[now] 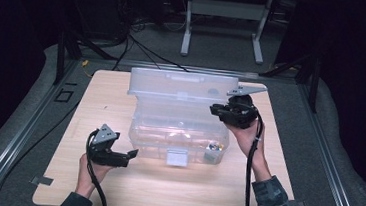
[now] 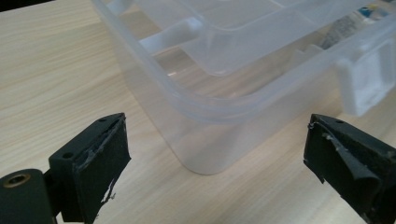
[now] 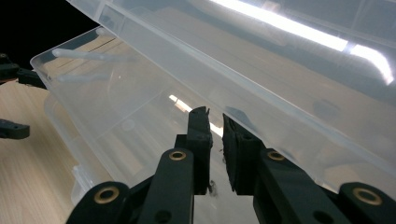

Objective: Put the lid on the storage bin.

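Presently: right gripper (image 1: 219, 111) jaws pinching lid (image 1: 182, 85) edge — swing it gently; left gripper (image 1: 133, 154), jaws spread, should steady box (image 1: 177, 142).

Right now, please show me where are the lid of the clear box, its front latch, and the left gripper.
lid (image 1: 182, 85), high view, raised translucent panel.
front latch (image 1: 176, 157), high view, white tab on the front wall.
left gripper (image 1: 133, 154), high view, between its open jaw tips.

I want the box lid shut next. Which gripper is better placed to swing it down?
Right. The right gripper is up at the raised lid, jaws nearly closed against it; the left gripper waits open by the box's front corner.
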